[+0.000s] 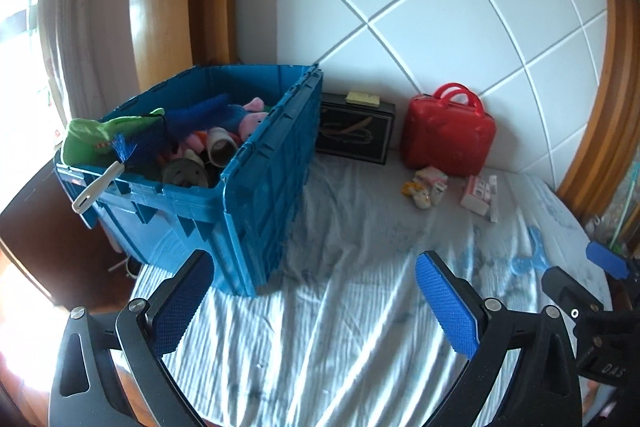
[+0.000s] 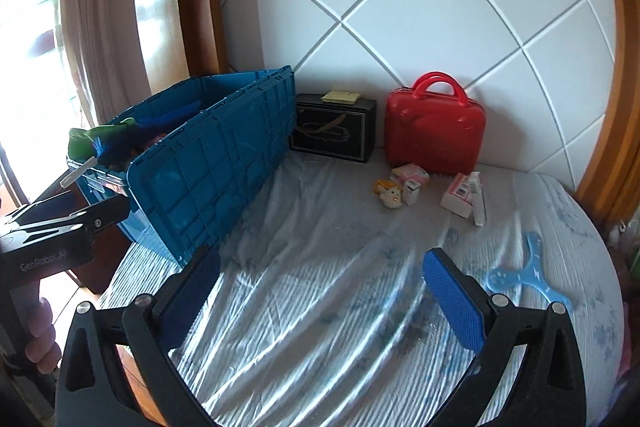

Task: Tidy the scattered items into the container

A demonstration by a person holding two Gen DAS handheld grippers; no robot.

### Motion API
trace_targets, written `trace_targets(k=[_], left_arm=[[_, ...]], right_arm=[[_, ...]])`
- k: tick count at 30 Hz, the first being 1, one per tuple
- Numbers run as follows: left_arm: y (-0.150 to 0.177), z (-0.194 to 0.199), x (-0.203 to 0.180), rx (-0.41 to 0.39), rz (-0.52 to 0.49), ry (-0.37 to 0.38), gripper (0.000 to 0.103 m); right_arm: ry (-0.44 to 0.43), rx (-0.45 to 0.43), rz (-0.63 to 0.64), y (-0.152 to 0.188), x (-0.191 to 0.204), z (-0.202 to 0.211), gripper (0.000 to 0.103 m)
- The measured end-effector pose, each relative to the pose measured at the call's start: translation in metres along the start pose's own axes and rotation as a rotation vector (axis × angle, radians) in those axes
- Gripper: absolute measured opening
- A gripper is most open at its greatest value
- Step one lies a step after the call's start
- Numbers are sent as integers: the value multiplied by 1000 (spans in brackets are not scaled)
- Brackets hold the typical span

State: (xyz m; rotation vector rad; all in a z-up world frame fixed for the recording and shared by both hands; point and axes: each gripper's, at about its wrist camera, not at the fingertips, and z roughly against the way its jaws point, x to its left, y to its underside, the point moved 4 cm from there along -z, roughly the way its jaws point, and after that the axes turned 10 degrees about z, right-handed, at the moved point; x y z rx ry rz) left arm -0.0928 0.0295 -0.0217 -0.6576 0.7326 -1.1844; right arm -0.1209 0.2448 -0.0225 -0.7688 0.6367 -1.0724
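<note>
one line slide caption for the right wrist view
Open right claw over the bed, facing a blue crate and red case.

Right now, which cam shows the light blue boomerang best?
Right wrist. The light blue boomerang lies whole on the bedsheet, all three arms visible, beside the right gripper. In the left wrist view, the boomerang is only partly visible, pale, cut off behind the other gripper.

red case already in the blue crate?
No. The red case stands upright on the bed against the headboard, apart from the blue crate, with a black box between them.
</note>
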Motion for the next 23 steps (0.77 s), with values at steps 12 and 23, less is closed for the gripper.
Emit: trace_targets(k=[12,23], left_arm=[[29,38,9,1,-70,63,102],[40,59,21,-17,-86,62,102]], right_arm=[[124,13,-88,33,15,54,103],[159,24,-107,48,28,75,103]])
